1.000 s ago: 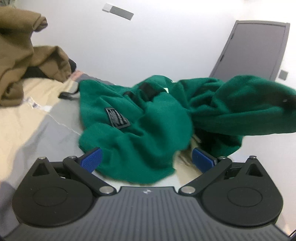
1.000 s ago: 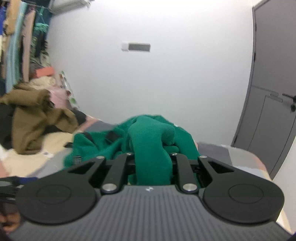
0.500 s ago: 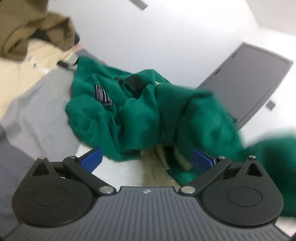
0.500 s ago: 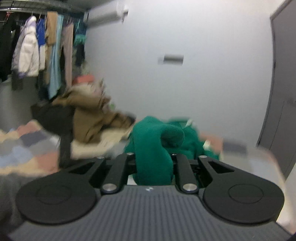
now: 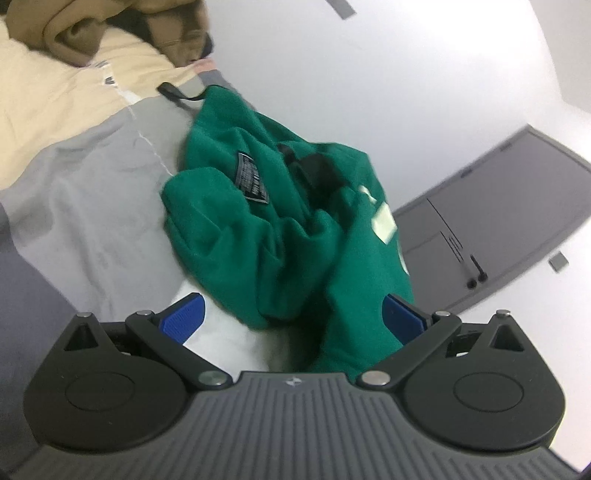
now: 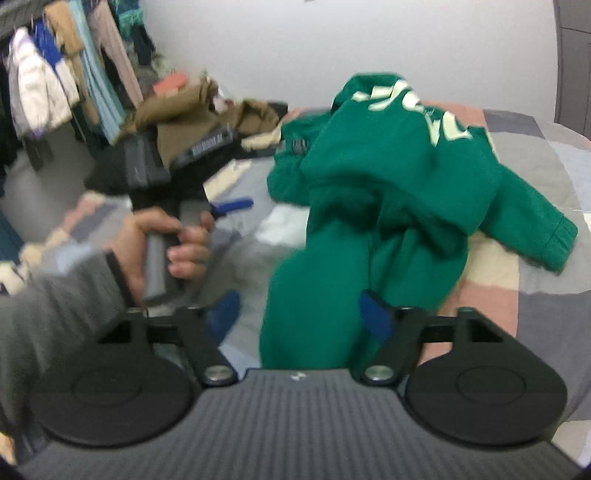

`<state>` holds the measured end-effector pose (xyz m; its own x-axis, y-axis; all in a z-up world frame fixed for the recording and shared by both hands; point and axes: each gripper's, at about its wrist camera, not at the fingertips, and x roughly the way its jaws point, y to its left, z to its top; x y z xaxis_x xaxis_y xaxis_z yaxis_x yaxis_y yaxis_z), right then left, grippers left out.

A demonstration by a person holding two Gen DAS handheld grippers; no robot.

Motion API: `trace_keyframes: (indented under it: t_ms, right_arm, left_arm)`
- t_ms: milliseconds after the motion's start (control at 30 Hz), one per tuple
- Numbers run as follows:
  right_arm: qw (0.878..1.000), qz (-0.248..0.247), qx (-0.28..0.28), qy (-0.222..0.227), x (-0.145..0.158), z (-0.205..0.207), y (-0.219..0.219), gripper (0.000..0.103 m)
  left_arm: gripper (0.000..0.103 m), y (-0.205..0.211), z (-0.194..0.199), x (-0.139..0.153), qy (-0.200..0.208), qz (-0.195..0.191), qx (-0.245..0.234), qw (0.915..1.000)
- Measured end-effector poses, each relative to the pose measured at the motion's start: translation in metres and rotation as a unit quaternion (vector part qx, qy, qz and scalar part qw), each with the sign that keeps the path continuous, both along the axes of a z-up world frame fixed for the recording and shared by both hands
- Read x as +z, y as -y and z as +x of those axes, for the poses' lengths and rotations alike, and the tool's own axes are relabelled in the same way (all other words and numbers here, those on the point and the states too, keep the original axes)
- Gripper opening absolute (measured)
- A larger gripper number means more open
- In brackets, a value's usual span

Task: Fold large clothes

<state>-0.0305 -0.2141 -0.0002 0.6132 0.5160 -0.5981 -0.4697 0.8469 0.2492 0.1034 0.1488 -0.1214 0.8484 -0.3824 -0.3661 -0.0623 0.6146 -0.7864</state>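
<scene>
A crumpled green sweatshirt with a black patch and pale lettering lies in a heap on the patchwork bed cover. My left gripper is open, and a fold of the green cloth hangs between its blue pads, close to the right one. In the right wrist view the sweatshirt spreads over the bed with one sleeve out to the right. My right gripper has its jaws opening; a thick fold of green cloth lies between them, no longer pinched. A hand holds the left gripper at left.
A brown garment lies piled at the head of the bed, also visible in the right wrist view. Hanging clothes fill a rack at far left. A grey door stands behind the bed's right side.
My right gripper was shut on a green fold held up; it came down toward the bed and its jaws have spread. My left gripper rolled and stayed open while the sweatshirt dropped closer.
</scene>
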Motion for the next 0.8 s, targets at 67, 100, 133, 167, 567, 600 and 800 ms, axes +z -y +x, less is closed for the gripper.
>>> trace_keyframes:
  t_ms: [67, 100, 133, 167, 567, 600, 800]
  right_arm:
    - [1.0, 0.015, -0.013, 0.01, 0.007, 0.007, 0.009, 0.076]
    - [0.999, 0.024, -0.027, 0.013, 0.008, 0.01, 0.019, 0.076]
    - [0.998, 0.03, -0.045, 0.016, 0.009, 0.02, 0.024, 0.076]
    - [0.997, 0.034, -0.065, 0.015, 0.008, 0.029, 0.031, 0.076]
    - [0.926, 0.187, -0.298, -0.137, -0.096, 0.184, 0.104, 0.078]
    - [0.925, 0.2, -0.292, -0.137, -0.104, 0.191, 0.106, 0.078]
    - [0.902, 0.315, -0.233, -0.181, -0.141, 0.216, 0.111, 0.072]
  left_arm:
    - [0.102, -0.007, 0.014, -0.007, -0.008, -0.016, 0.009, 0.9998]
    - [0.1, -0.01, 0.022, -0.011, -0.012, -0.028, 0.011, 0.9995]
    - [0.098, -0.012, 0.029, -0.015, -0.015, -0.037, 0.013, 0.9991]
    - [0.097, -0.014, 0.035, -0.02, -0.02, -0.045, 0.014, 0.9987]
    - [0.096, -0.009, 0.07, -0.048, -0.068, -0.037, 0.025, 0.9966]
    - [0.095, -0.006, 0.074, -0.048, -0.065, -0.029, 0.023, 0.9972]
    - [0.045, 0.017, 0.101, -0.053, -0.068, 0.007, 0.006, 0.9977]
